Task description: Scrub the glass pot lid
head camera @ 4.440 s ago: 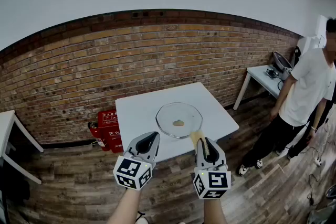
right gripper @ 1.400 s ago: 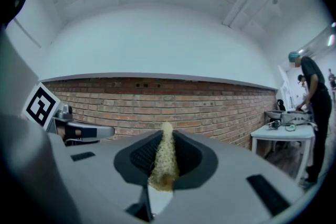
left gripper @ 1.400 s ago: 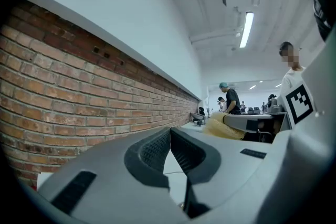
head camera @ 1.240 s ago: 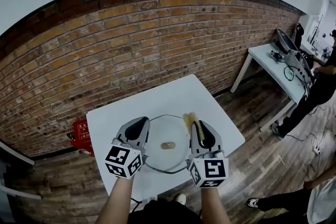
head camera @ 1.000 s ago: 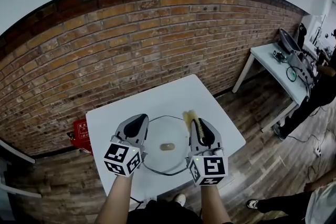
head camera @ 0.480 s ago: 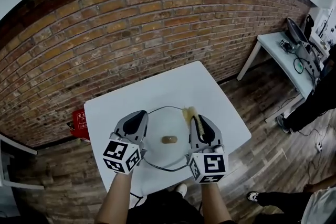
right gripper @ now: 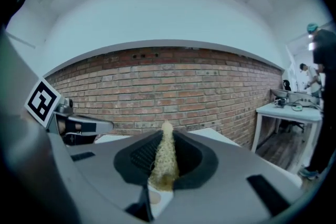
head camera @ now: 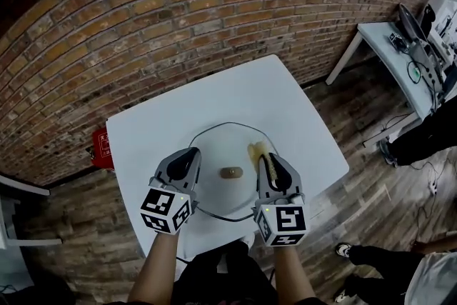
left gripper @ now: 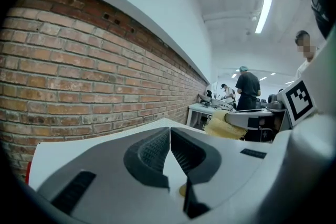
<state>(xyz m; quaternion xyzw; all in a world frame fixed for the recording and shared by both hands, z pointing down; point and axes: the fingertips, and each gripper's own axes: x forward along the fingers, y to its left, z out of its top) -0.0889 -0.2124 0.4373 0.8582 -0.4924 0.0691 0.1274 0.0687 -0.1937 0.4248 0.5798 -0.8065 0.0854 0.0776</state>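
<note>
table: white square table (head camera: 235, 93) on a wooden floor (head camera: 360, 221), its far edge toward a brick wall (head camera: 143, 11)

lid: the glass pot lid (head camera: 225, 143) lies flat on the near half of the table, about midway between the left and right edges; its near rim comes close to the near edge; a small brownish knob (head camera: 230, 173) sits at its middle

left gripper: the left gripper (left gripper: 169, 136) has its jaws pressed together with nothing between them; in the head view it hangs over the lid's left rim, tips pointing toward the far edge

right gripper: the right gripper (right gripper: 166, 140) has its jaws clamped on a yellowish fibrous scrubber (head camera: 258, 151), which stands out past the tips; in the head view it hangs over the right part of the lid, the scrubber's free end over the glass, right of the knob

contact: hard to judge from above – the scrubber may be just touching the glass or just off it; the two grippers stand side by side, the knob between them

around: a red box (head camera: 102, 148) on the floor beside the table's left edge; a second table (head camera: 382, 39) well apart at the right, with gear on it; a person (head camera: 428, 136) in dark clothes beside it – only partly in view
</note>
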